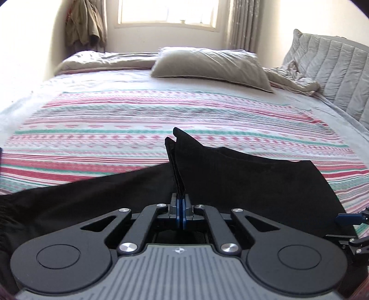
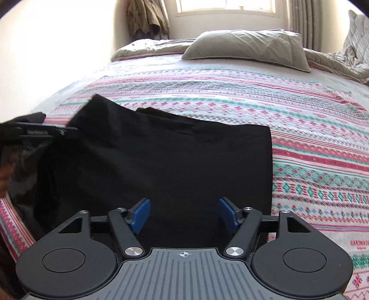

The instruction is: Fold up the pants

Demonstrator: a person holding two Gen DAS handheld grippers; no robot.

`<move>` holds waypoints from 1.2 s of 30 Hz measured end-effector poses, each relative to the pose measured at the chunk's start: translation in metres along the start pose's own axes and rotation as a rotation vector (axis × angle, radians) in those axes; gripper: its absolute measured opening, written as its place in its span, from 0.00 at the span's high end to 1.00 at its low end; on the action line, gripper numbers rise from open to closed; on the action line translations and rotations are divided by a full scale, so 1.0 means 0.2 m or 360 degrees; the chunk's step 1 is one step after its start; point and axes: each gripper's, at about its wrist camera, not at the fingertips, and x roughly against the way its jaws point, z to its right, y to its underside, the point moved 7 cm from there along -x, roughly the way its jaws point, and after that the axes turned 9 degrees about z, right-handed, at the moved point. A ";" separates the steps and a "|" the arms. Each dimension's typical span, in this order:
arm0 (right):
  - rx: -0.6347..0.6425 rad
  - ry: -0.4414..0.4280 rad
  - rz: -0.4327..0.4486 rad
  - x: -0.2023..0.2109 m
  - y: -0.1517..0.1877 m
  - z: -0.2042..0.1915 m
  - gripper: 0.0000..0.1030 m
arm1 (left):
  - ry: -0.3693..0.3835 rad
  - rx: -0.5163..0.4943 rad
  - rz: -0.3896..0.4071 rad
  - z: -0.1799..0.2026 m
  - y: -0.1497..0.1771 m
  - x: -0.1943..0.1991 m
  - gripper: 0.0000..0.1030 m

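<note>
On bed (image 1: 115, 120): black pants (image 2: 161, 161), part folded. Left claw (image 1: 181, 207) pinches raised pants edge; right claw (image 2: 183, 214) spread, over cloth, gripping nothing. Risk: edge slips from pinch, fold lands crooked.

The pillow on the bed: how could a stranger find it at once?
Start from the bright window and come down to the bed. The pillow lies flat there, plain beige; beside it the blanket is rumpled.
</note>
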 end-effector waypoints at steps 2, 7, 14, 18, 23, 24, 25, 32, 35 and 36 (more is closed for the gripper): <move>0.0030 -0.0004 -0.0014 -0.03 0.00 -0.03 0.33 | -0.0020 0.0008 0.0000 -0.07 0.01 0.01 0.96; 0.0105 -0.0016 -0.0017 -0.09 -0.02 -0.11 0.29 | -0.0092 0.0020 0.0022 -0.23 0.02 0.04 0.96; 0.0135 -0.0059 -0.0010 -0.17 -0.07 -0.21 0.27 | -0.0210 0.0038 0.0064 -0.46 0.03 0.10 0.96; 0.0156 -0.0088 -0.0007 -0.21 -0.09 -0.27 0.26 | -0.0264 0.0106 0.0061 -0.60 0.03 0.15 0.96; 0.0192 -0.0122 -0.0009 -0.24 -0.10 -0.33 0.25 | -0.0364 0.0161 0.0043 -0.74 0.04 0.20 0.96; 0.0201 -0.0127 -0.0010 -0.25 -0.10 -0.34 0.25 | -0.0399 0.0158 0.0051 -0.77 0.04 0.22 0.96; 0.0209 -0.0129 -0.0012 -0.26 -0.10 -0.35 0.24 | -0.0435 0.0147 0.0057 -0.80 0.04 0.23 0.96; 0.0226 -0.0126 -0.0026 -0.29 -0.10 -0.36 0.23 | -0.0590 0.0147 0.0070 -0.94 0.05 0.24 0.96; 0.0219 -0.0119 -0.0027 -0.29 -0.10 -0.36 0.22 | -0.0716 0.0046 0.0083 -0.96 0.04 0.22 0.96; 0.0216 -0.0117 -0.0026 -0.28 -0.10 -0.36 0.22 | -0.0765 0.0008 0.0094 -0.96 0.04 0.21 0.95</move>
